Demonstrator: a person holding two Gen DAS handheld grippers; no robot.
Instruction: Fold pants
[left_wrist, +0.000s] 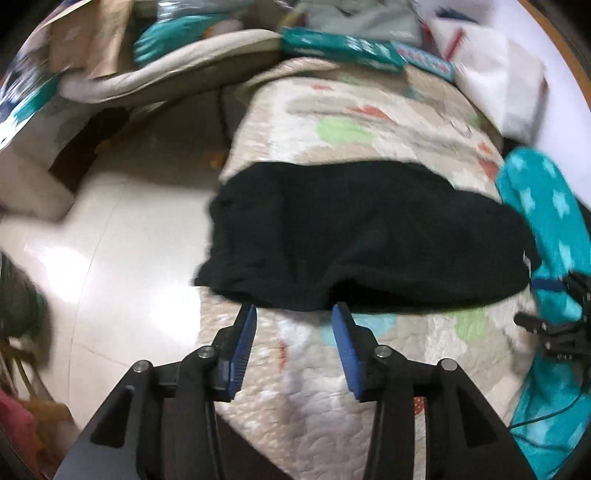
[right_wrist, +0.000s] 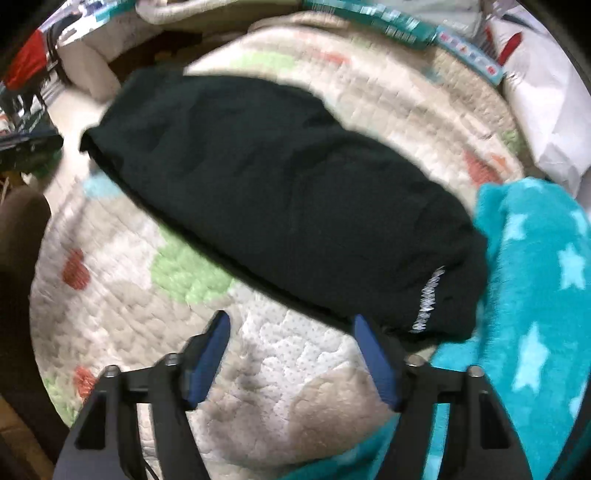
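Observation:
The black pants (left_wrist: 362, 236) lie folded in a thick bundle across a quilted patterned bed cover (left_wrist: 332, 398). Their left end hangs a little over the bed's edge. In the right wrist view the pants (right_wrist: 288, 206) run diagonally, with white lettering near the right end. My left gripper (left_wrist: 293, 314) is open and empty, its blue fingertips just short of the pants' near edge. My right gripper (right_wrist: 290, 325) is open and empty, just before the pants' near right edge. The right gripper also shows at the far right of the left wrist view (left_wrist: 554, 325).
A teal blanket with pale stars (right_wrist: 535, 295) lies against the pants' right end. A pale tiled floor (left_wrist: 122, 258) lies left of the bed. Pillows, teal packages (left_wrist: 340, 48) and white bags (left_wrist: 498, 81) crowd the head of the bed.

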